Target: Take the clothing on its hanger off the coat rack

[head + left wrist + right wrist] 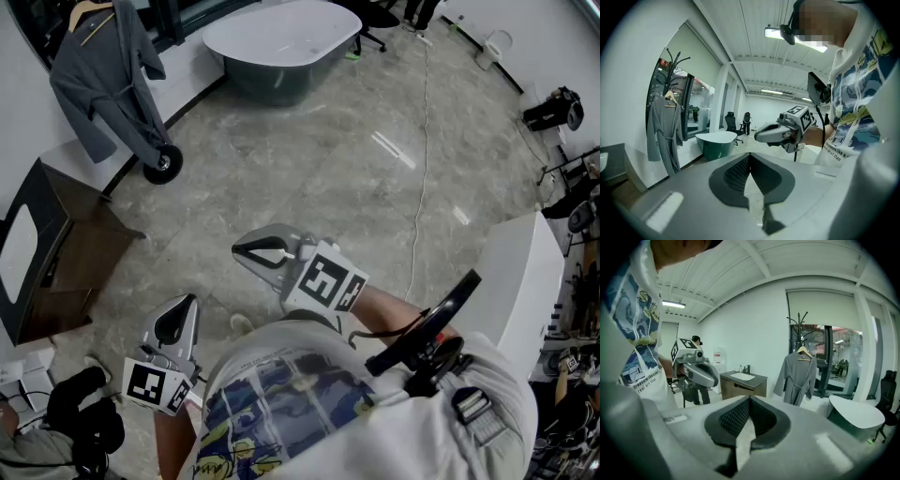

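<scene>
Grey cloth is seen at the far side of the room: a robe [101, 84] is hung on a pale hanger [89, 11], and the hanger is hooked on the black coat rack [801, 320] with its branching top. The robe is draped straight down, a belt is tied at its waist, and it is set just beside a dark window frame. It is well apart from both grippers and is touched by neither.

Both grippers are held close to the person's body, above the marbled floor [328, 178]. The left gripper [178, 314] is kept low at the person's left side, with its marker cube nearest the body. Its jaws are pressed together, pad against pad, and nothing is caught between them. The right gripper [255, 253] is held further forward and higher, with its tip turned toward the left of the head view. Its jaws are likewise clenched tight on nothing. Each gripper is caught in the other's view, side on and shut.

Between the person and the rack, a brown vanity cabinet [56, 253] with a white basin set in its dark top is placed against the wall. Further along, near the robe, a freestanding bathtub [281, 42], white inside and dark green outside, is stood on the floor. A printed white shirt is worn by the person.
</scene>
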`<state>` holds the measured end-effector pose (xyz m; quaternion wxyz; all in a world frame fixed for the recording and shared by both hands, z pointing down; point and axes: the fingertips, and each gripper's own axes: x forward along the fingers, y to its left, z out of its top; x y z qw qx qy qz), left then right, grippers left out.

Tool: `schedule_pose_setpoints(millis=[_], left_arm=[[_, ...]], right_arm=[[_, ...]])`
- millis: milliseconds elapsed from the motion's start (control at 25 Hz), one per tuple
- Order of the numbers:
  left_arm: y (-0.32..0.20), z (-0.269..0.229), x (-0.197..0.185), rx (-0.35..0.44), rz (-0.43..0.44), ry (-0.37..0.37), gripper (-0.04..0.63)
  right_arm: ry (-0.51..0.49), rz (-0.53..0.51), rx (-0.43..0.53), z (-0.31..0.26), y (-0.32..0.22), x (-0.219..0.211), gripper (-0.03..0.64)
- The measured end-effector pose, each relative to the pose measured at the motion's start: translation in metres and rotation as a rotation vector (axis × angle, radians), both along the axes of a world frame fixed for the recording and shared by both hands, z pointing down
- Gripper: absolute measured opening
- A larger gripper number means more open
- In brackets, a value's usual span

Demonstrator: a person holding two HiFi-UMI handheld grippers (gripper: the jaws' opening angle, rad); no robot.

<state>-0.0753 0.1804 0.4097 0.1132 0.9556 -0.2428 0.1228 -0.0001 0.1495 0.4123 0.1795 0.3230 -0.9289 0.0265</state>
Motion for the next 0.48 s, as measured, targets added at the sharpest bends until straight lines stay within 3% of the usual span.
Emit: schedule_pose_setpoints(millis=[320,480], left_arm=[[-0.002,0.009,-0.049,-0.002,0.012,0.003,0.003],[-0.004,0.022,-0.071,-0.017,0.028,0.001,0.003]], right_arm=[[0.009,0.016,-0.013,0.007,-0.001,-0.047,0.002],[-0.039,0.063,-0.025,0.009,0.004,-0.064,0.003]])
